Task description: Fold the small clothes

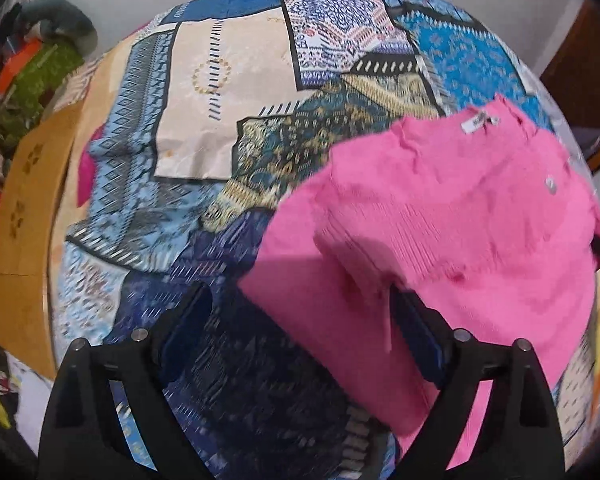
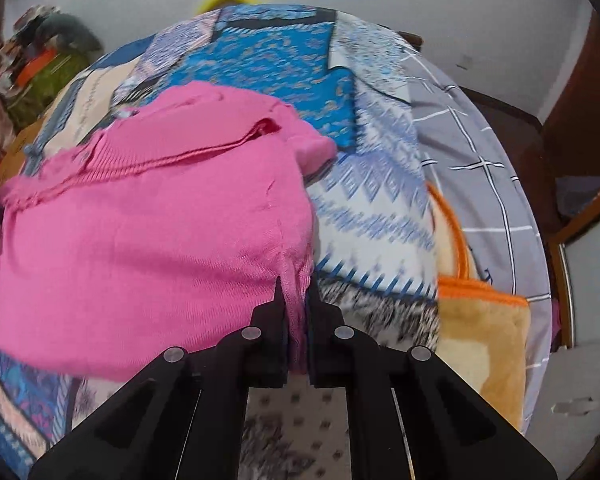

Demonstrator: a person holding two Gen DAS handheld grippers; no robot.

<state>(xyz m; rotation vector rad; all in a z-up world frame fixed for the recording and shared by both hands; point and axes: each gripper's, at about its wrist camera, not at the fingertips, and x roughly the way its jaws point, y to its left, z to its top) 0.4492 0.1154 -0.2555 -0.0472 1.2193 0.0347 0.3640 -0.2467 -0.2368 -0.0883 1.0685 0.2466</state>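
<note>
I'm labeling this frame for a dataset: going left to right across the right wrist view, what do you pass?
Cluttered pile with green fabric → pink knit top → blue patchwork bedspread → orange-edged plush blanket → grey checked sheet → wooden furniture.

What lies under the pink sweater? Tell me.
The pink sweater lies on a blue patchwork-print bedspread. Whatever sits directly beneath its middle is covered and cannot be seen.

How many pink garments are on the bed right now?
1: the pink knit top lies on the patterned bedspread, its edge pinched in the right gripper. Others may be hidden beneath it.
</note>
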